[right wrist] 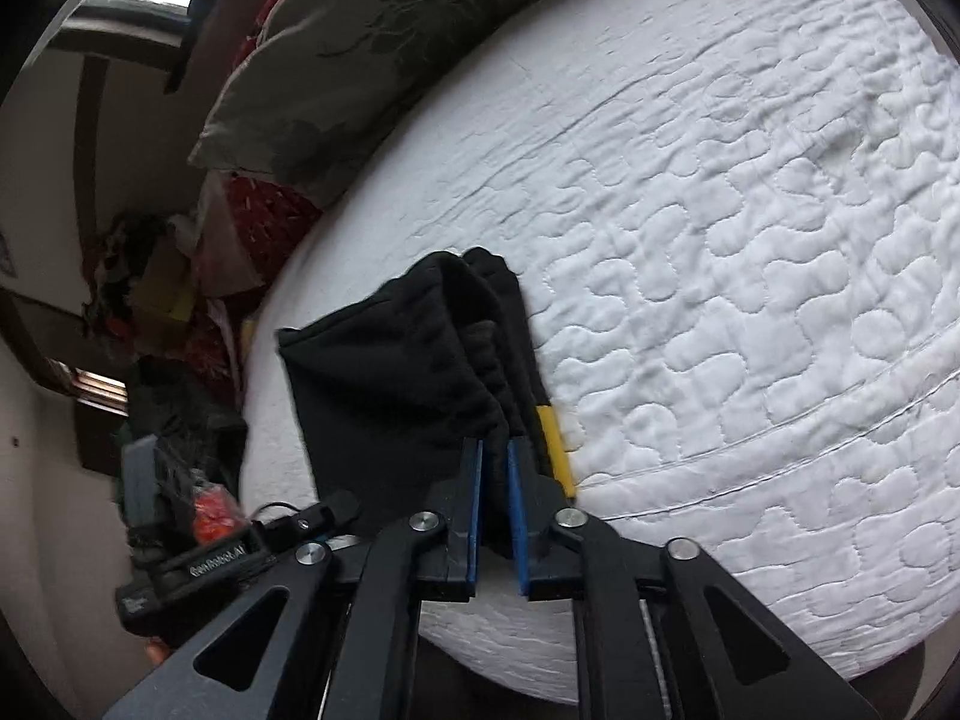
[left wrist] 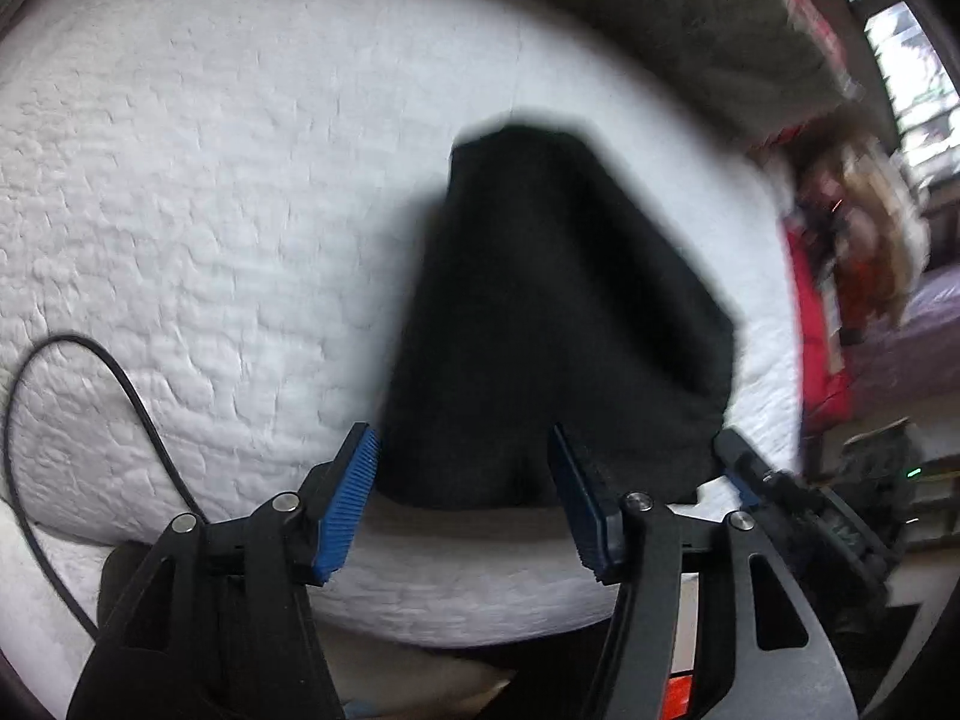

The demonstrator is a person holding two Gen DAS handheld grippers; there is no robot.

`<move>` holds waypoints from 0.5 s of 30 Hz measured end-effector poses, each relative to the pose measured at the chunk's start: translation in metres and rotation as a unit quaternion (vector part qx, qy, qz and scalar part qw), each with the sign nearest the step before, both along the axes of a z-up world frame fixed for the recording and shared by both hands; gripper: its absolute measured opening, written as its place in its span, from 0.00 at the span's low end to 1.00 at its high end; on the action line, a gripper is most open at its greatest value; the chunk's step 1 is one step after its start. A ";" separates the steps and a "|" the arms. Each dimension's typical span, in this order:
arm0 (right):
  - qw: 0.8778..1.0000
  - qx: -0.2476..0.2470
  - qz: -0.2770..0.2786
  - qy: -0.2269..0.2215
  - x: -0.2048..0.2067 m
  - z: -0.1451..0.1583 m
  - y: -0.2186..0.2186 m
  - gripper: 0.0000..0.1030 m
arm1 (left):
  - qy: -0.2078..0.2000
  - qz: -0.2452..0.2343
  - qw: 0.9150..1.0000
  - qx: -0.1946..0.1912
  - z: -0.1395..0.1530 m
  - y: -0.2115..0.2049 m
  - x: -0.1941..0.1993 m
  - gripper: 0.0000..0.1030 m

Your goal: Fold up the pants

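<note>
The black pants point(left wrist: 558, 312) lie folded into a compact bundle on the white quilted mattress point(left wrist: 210, 210) near its front edge. My left gripper point(left wrist: 462, 450) is open, its blue pads on either side of the bundle's near edge, not gripping it. In the right wrist view the pants point(right wrist: 408, 372) show stacked layers and a yellow tag point(right wrist: 555, 450). My right gripper point(right wrist: 495, 456) is shut on the pants' near corner, cloth pinched between the blue pads. The other gripper's body point(right wrist: 198, 552) shows at the left of that view.
A grey floral pillow point(right wrist: 384, 48) lies at the head of the mattress point(right wrist: 750, 240). Red cloth and clutter point(left wrist: 840, 252) sit beside the bed. A black cable point(left wrist: 78, 408) loops over the mattress at the left. A window point(left wrist: 906, 42) is at the far right.
</note>
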State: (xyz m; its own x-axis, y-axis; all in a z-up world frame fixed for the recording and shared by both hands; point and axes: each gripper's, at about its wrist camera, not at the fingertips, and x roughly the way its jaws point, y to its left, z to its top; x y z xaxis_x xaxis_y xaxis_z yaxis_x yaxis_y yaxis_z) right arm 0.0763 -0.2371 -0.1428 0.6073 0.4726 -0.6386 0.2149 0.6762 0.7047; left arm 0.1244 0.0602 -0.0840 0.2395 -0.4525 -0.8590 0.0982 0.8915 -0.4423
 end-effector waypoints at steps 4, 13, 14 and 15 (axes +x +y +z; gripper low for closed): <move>1.000 -0.012 -0.019 -0.019 0.001 0.020 -0.014 0.44 | -0.026 0.013 0.999 -0.032 0.025 0.000 0.021 0.56; 0.991 -0.123 -0.007 -0.049 0.042 0.036 0.014 0.43 | -0.026 0.005 0.996 0.090 -0.008 -0.034 0.067 0.58; 0.989 -0.140 -0.012 -0.034 0.048 0.029 0.015 0.43 | -0.026 0.010 0.996 0.084 -0.010 -0.032 0.066 0.58; 0.989 -0.146 -0.012 -0.021 0.053 0.022 0.016 0.43 | -0.029 0.013 0.997 0.076 -0.008 -0.027 0.064 0.58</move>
State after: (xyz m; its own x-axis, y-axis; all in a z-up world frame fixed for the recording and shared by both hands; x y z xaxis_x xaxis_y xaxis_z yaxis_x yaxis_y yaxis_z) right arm 0.1296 -0.2211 -0.1212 0.6456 0.2566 -0.7193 0.2085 0.8469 0.4892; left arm 0.1879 0.0329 -0.0920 0.3007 -0.3106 -0.9017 0.0956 0.9505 -0.2955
